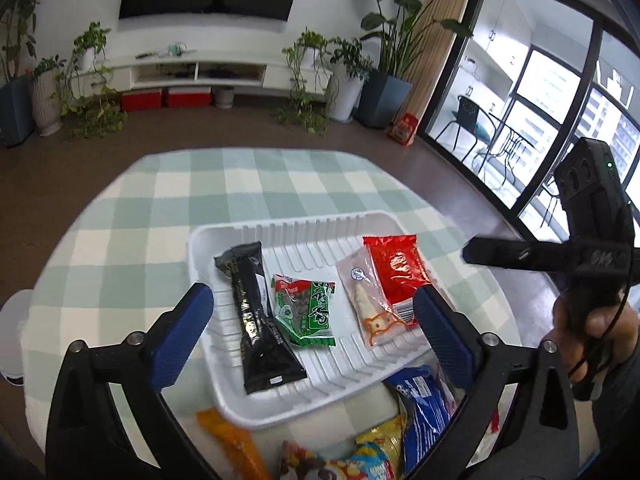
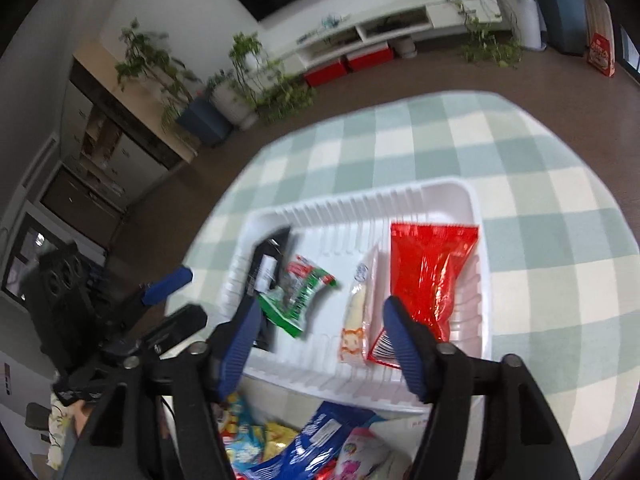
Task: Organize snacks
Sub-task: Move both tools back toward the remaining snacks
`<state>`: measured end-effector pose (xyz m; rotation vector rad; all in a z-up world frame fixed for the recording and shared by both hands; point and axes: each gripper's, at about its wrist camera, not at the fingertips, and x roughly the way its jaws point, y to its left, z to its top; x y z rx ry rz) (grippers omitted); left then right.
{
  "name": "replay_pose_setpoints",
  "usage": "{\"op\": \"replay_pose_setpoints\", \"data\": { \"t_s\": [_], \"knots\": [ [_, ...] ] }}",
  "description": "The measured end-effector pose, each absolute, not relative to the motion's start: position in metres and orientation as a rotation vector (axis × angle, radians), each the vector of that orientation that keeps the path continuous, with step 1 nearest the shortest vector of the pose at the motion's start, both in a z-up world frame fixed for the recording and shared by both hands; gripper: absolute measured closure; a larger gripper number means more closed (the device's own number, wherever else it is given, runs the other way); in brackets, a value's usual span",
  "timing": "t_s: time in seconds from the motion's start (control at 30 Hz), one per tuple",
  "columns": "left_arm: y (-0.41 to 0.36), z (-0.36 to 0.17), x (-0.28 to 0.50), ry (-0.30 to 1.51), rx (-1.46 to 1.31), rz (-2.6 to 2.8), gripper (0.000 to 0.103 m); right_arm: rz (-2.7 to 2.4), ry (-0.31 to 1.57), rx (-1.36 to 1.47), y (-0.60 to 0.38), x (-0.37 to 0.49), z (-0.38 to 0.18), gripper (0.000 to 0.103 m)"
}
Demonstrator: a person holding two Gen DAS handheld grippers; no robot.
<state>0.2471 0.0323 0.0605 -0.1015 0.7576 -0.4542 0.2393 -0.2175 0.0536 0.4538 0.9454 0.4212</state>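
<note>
A white ribbed tray (image 1: 280, 224) (image 2: 476, 208) lies on the green checked cloth. In it lie a black packet (image 1: 256, 320) (image 2: 268, 264), a green packet (image 1: 306, 312) (image 2: 296, 300), a clear packet with a pale stick (image 1: 368, 296) (image 2: 356, 312) and a red packet (image 1: 396, 272) (image 2: 432, 272). My left gripper (image 1: 312, 320) is open and empty above the tray's near side. My right gripper (image 2: 320, 340) is open and empty above the tray's near edge. Loose snacks lie in front of the tray: an orange packet (image 1: 232, 440), a blue packet (image 1: 424, 404) (image 2: 320, 436) and yellow packets (image 1: 380, 440).
The round table (image 1: 160, 200) ends in brown floor all around. The right gripper's body and hand (image 1: 592, 280) show at right in the left wrist view; the left gripper's blue finger (image 2: 168, 284) shows at left in the right wrist view. Plants and a TV cabinet stand far behind.
</note>
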Motion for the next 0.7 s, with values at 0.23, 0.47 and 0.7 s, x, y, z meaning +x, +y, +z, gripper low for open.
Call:
{"op": "replay_pose_setpoints", "data": {
  "t_s": [0.23, 0.47, 0.7],
  "knots": [
    [0.059, 0.067, 0.164, 0.625, -0.004, -0.422, 0.000, 0.498, 0.800, 0.596, -0.245, 0.157, 0.080, 0.005],
    [0.084, 0.011, 0.095, 0.783, -0.134, -0.411, 0.000, 0.406, 0.830, 0.651, -0.257, 0.074, 0.033, 0.005],
    [0.077, -0.028, 0.048, 0.838, -0.165, -0.419, 0.000, 0.200, 0.872, 0.575, -0.266, 0.036, 0.005, 0.013]
  ]
}}
